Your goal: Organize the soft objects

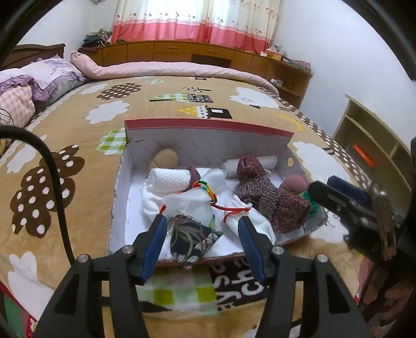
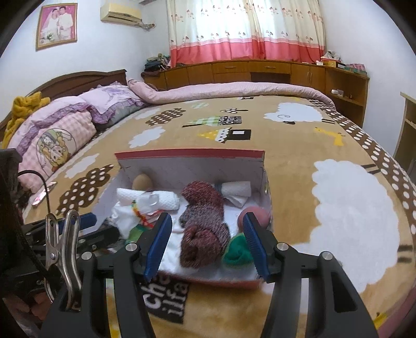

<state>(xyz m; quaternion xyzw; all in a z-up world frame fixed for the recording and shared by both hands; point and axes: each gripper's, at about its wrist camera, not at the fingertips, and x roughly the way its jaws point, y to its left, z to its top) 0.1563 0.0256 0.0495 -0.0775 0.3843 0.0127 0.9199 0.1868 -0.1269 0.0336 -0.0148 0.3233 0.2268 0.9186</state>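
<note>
L gripper (image 1: 202,243) hangs over the near edge of the box (image 1: 208,130), jaws apart, nothing pinched; a dark floral pouch (image 1: 193,240) lies between the blue pads w/o being pressed. R gripper (image 2: 208,244) also spread, gripping nothing, over the box's near right part, w/ the maroon knit sock (image 2: 202,221) and a green knit piece (image 2: 238,251) between its pads but not squeezed.

Box sits on the tan cartoon blanket (image 1: 78,124), red rim, white inside. In it: rolled white towel (image 1: 169,179), white mesh bags tied w/ red and rainbow cord (image 1: 205,187), another white roll (image 2: 236,189) at the back, tan ball (image 1: 165,158) in the far left corner, pink ball (image 2: 256,214) by the right wall.

Only L view shows the floral pouch. Only R view shows the framed photo (image 2: 57,26), AC unit (image 2: 122,14) and a metal clip (image 2: 62,247) near the L gripper.
</note>
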